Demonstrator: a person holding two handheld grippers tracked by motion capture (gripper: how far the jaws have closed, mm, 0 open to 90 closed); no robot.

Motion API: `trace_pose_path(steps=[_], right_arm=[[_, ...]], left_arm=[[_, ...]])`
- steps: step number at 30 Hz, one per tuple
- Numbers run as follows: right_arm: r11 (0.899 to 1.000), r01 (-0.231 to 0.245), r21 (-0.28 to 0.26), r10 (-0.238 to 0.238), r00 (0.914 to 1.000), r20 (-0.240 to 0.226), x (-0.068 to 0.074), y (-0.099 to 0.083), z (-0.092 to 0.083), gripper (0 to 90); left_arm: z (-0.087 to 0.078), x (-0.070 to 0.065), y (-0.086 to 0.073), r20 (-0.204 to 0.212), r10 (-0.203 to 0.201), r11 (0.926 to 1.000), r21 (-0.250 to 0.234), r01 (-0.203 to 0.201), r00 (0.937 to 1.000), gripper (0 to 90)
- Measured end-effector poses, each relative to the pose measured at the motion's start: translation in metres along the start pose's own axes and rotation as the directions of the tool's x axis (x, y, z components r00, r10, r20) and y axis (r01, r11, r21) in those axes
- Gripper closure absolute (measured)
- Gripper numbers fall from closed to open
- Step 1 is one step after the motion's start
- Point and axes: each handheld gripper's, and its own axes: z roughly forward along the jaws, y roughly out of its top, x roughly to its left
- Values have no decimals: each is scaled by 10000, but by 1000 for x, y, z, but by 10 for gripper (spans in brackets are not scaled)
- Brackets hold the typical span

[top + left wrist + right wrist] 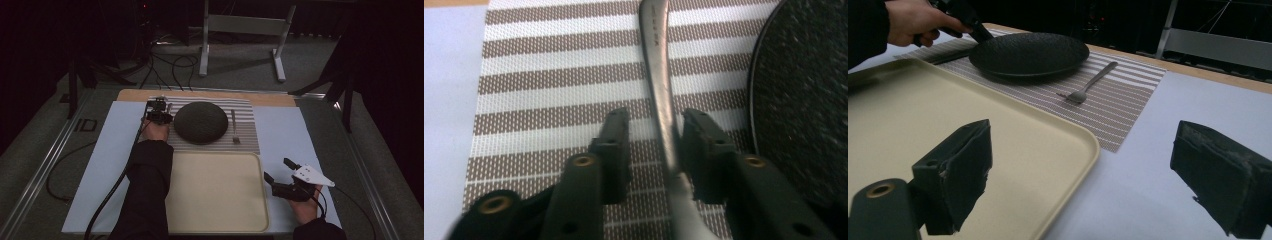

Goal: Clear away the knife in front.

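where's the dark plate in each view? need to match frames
High view: the dark plate lies on the striped mat, upper centre, above the tray.
Left gripper view: its rim curves down the right edge, beside the jaws.
Right gripper view: upper centre-left, beyond the tray.
Shared landmark: the striped mat under it.

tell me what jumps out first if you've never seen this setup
The dark round plate on the striped placemat at mid-table, with a fork to its right. Nearer lies a big cream tray, bare. The left gripper straddles a metal utensil handle left of the plate.
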Motion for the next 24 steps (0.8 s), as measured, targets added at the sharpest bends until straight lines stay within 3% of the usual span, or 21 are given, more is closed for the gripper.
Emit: trace_pose_path(steps=[4,8,12,16,24], right_arm=[[10000,18,-1,-18,10000,15,1,0,0,99],[10000,34,14,-34,10000,29,0,0,0,98],[10000,17,23,-17,10000,36,0,0,0,99],[10000,0,50,0,10000,43,-1,0,0,99],[10000,-5,56,4,10000,66,0,0,0,99]], left_arm=[[-1,-1,-1,-20,276,9996,89,-276,9996,794],[-2,-1,-1,-14,377,9993,82,-377,9993,803],[-2,1,-2,100,280,9996,-10,-280,9996,806],[-5,8,-2,318,-260,9994,-218,267,9992,808],[-21,12,2,379,-93,9987,-494,112,9992,808]])
